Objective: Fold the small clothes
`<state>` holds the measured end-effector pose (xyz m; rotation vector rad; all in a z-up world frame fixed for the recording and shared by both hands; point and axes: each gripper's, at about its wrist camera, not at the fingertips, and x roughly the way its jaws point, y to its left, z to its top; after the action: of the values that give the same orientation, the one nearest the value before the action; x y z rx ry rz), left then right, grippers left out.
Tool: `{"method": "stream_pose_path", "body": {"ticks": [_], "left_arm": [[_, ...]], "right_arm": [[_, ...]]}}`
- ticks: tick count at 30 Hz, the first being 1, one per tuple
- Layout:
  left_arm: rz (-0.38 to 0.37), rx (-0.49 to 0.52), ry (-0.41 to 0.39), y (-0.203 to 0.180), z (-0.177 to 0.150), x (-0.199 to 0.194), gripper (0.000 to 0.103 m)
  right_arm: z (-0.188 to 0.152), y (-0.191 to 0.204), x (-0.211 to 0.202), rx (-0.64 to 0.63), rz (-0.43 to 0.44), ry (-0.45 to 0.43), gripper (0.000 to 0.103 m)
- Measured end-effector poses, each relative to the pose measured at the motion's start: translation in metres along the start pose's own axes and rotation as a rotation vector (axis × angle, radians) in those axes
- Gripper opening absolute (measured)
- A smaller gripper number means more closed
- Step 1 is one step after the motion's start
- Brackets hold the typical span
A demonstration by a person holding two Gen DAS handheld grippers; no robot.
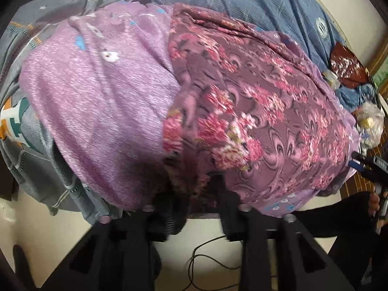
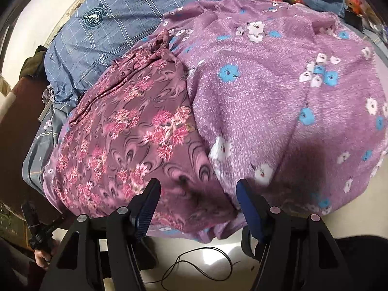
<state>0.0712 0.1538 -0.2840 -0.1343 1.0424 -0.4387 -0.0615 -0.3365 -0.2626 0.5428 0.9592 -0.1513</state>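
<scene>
Bed's covered in a lilac flowered blanket (image 2: 278, 92), and the pink floral garment (image 1: 254, 111) lies flat on it. My left hand-held gripper (image 1: 197, 194) is pinching its near hem; the right hand-held gripper (image 2: 197, 194) hangs spread above it. Next: right one grabs, then fold.

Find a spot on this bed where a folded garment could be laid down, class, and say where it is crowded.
Free: the blue checked bedding beyond the rose-print garment. The lilac flowered blanket also lies flat and bare beside that garment. Crowded: the bed's far end, with a red foil bag and other clutter.
</scene>
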Motion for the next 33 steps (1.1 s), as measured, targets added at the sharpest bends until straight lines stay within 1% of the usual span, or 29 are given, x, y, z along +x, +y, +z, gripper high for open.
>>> {"method": "stream_pose_path", "body": {"ticks": [2,4,5,6,7,8,10,13,17,20,22,24,26,28,30,33], "left_arm": [[-0.002,0.036,0.008,-0.007,-0.001,0.002,0.032],[-0.002,0.045,0.007,-0.010,-0.001,0.004,0.012],[-0.002,0.040,0.009,-0.009,0.000,0.004,0.009],[-0.001,0.030,0.010,-0.008,0.001,0.004,0.005],[-0.009,0.015,0.012,-0.005,0.001,0.004,0.004],[-0.022,0.003,0.013,-0.004,0.002,0.003,0.004],[-0.054,-0.001,0.007,-0.005,0.002,-0.003,0.003],[-0.090,0.009,-0.006,-0.007,0.001,-0.020,0.003],[-0.132,0.042,-0.020,-0.008,0.001,-0.043,0.003],[-0.190,0.022,-0.046,0.002,0.005,-0.058,0.003],[-0.229,0.008,-0.066,0.009,0.008,-0.070,0.003],[-0.252,0.005,-0.082,0.015,0.009,-0.079,0.003],[-0.273,-0.006,-0.093,0.021,0.009,-0.087,0.003],[-0.302,-0.022,-0.112,0.026,0.010,-0.093,0.003],[-0.327,-0.034,-0.121,0.029,0.011,-0.096,0.003],[-0.327,-0.009,-0.132,0.024,0.014,-0.101,0.003]], "right_arm": [[-0.001,0.000,0.012,0.006,0.009,0.038,0.067],[-0.006,0.007,0.019,-0.031,0.018,0.043,0.065],[-0.009,0.014,0.020,-0.080,0.001,0.037,0.054],[-0.011,0.020,0.020,-0.124,-0.012,0.035,0.025],[-0.014,0.027,0.020,-0.172,-0.030,0.035,0.011],[-0.016,0.032,0.018,-0.209,-0.042,0.028,0.007],[-0.019,0.038,0.009,-0.234,-0.023,0.015,0.007],[-0.017,0.040,-0.012,-0.219,0.036,0.004,0.007],[-0.010,0.047,-0.025,-0.248,0.052,0.048,0.007],[-0.004,0.047,-0.029,-0.208,0.119,0.069,0.007],[-0.001,0.048,-0.034,-0.168,0.200,0.065,0.006],[0.003,0.051,-0.039,-0.146,0.255,0.055,0.006],[0.007,0.054,-0.042,-0.141,0.282,0.051,0.006],[0.009,0.055,-0.040,-0.152,0.270,0.055,0.006],[0.009,0.051,-0.034,-0.127,0.269,0.080,0.006],[0.011,0.047,-0.037,-0.080,0.339,0.069,0.006]]}}
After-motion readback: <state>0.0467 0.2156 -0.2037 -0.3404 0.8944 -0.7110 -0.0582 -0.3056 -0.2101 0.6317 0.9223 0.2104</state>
